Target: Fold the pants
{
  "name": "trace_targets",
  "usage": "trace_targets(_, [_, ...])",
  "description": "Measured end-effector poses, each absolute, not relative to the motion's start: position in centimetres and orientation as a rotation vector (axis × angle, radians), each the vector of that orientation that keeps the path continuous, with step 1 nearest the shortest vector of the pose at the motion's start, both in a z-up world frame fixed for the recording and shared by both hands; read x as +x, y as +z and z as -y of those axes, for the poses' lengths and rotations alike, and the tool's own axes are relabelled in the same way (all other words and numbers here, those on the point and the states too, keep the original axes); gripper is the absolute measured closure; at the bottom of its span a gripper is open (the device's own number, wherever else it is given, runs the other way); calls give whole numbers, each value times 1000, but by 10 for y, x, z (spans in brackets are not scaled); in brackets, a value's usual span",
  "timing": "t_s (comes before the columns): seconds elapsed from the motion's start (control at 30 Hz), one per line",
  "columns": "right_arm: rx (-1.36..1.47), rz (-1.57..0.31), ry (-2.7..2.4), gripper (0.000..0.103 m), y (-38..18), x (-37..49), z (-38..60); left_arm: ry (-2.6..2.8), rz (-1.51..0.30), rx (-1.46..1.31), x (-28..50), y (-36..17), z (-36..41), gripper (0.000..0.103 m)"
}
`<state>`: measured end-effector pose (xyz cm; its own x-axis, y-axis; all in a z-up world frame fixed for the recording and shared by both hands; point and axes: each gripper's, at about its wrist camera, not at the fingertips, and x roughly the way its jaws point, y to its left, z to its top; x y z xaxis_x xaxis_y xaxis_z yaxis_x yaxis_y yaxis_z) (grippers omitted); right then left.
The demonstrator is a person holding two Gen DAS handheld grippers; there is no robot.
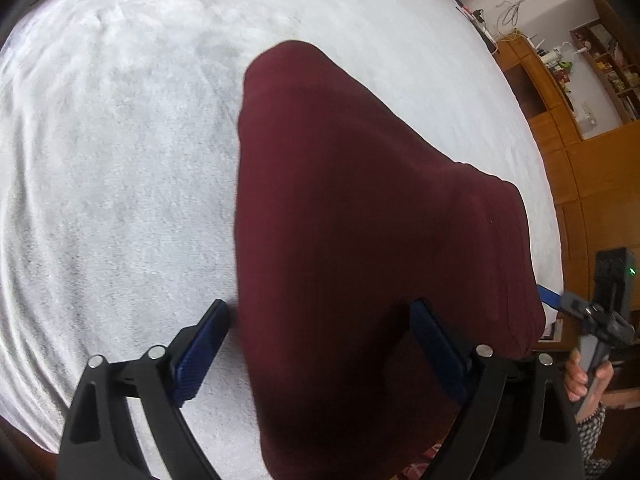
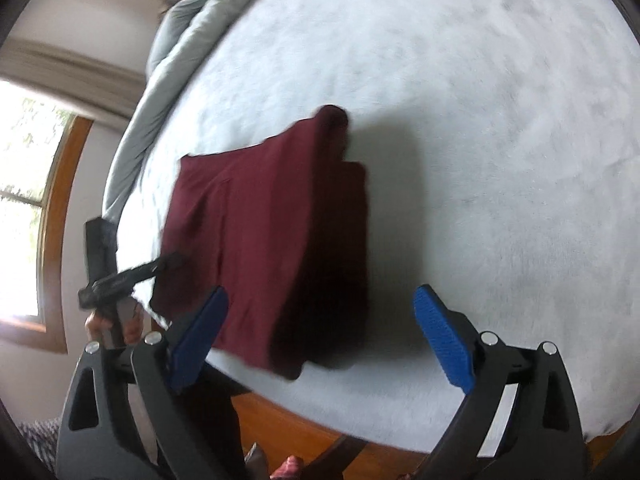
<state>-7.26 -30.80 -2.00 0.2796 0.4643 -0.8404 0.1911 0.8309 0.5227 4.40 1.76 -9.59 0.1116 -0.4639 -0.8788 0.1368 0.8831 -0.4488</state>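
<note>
Folding nearly done, both tools spread and free

Lying on the white bed cover (image 2: 500, 120), the maroon pants (image 2: 272, 232) already form a compact stack of layers, so I judge most of the folding finished. What may remain is one more fold or a squaring of edges: in the right wrist view a rounded lump sticks out at the far corner, and the top layer sits slightly off the one beneath.

The left gripper (image 1: 320, 340) is spread wide. The pants' near end lies between its pads and hangs over the mattress edge towards the camera, but neither pad presses the cloth. The right gripper (image 2: 320, 328) also stands spread, with the near right corner of the stack between its fingers and nothing pinched.

Ahead of both tools the cover is bare and open. Just behind the fingertips the wooden bed frame (image 2: 300, 420) marks the near edge. Beyond the left gripper's left side a grey duvet (image 2: 180, 32) is bunched, well apart from the pants.
</note>
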Motion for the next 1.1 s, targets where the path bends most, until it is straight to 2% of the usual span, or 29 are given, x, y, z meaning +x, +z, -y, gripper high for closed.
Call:
trace_targets(0.33, [719, -1360, 266, 8, -71, -52, 297, -501, -1404, -289, 54, -105, 22, 12])
trace_targets(0.5, [683, -1351, 306, 6, -73, -50, 290, -475, -1393, -332, 49, -101, -6, 38])
trace_targets(0.53, [668, -1348, 320, 14, -72, -50, 287, -465, -1391, -358, 48, -100, -10, 45])
trace_targets(0.57, [658, -1342, 354, 31, -72, -50, 282, -457, -1391, -373, 48, -100, -12, 52])
trace_targets(0.6, [658, -1342, 357, 33, -72, -49, 280, -446, -1386, -382, 48, -99, -13, 54])
trace_targets(0.67, [661, -1333, 353, 51, -68, -48, 280, -432, -1367, -403, 43, -92, -15, 65])
trace_targets(0.73, [712, -1309, 365, 62, -60, -52, 284, -437, -1339, -406, 38, -85, -11, 69])
trace_targets(0.87, [686, -1285, 373, 68, -41, -60, 283, -474, -1284, -407, 27, -69, -6, 72])
trace_targets(1.1, [642, -1191, 379, 69, 8, -64, 290, -569, -1198, -470, 24, -35, 3, 73])
